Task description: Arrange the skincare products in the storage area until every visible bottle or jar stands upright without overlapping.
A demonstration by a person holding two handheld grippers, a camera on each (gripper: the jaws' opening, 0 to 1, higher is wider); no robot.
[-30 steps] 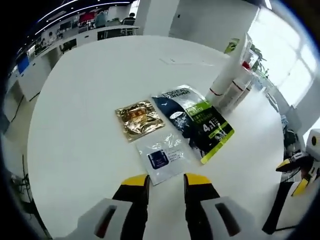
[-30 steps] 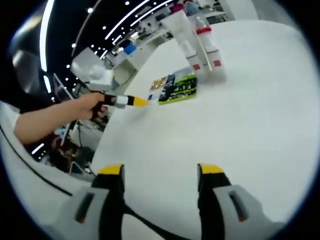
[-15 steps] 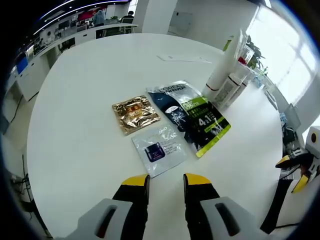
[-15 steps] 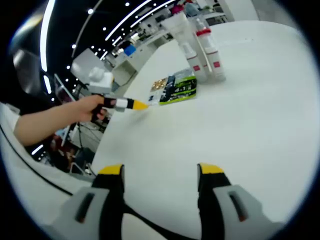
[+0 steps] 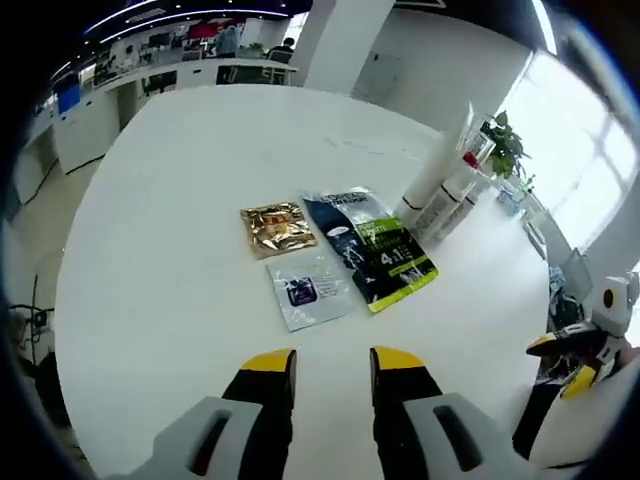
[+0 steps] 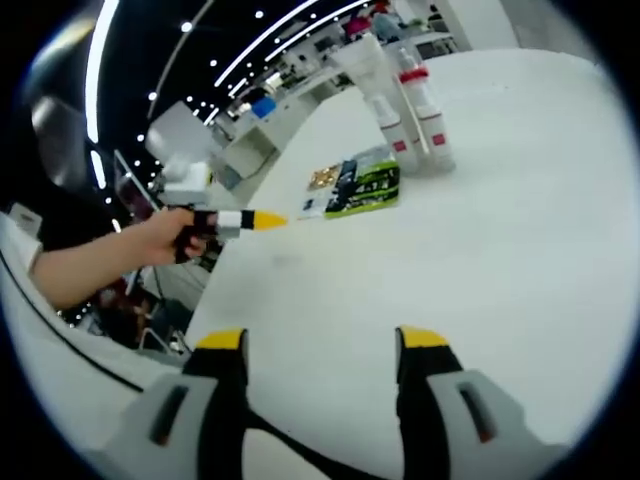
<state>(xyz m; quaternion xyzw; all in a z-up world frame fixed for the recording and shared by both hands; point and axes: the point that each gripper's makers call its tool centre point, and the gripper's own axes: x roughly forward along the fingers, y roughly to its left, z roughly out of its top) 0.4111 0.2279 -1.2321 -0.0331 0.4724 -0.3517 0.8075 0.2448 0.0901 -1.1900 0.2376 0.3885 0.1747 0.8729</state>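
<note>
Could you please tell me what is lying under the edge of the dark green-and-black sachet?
The white sachet seems tucked slightly beneath the dark sachet; the overlap is too small to confirm. Otherwise, it lies on the white table.

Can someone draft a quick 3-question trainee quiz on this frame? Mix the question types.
1. True or false: the gold sachet lies flat on the white table.
2. Multiple choice: the dark and green pouch lies
A. on top of the gold sachet
B. between the sachets and the standing bottles
C. held in the left gripper
3. Fill in: in the right gripper view, the right gripper is ____ and holds nothing, well short of the bottles.

Key
1. True
2. B
3. open
</note>
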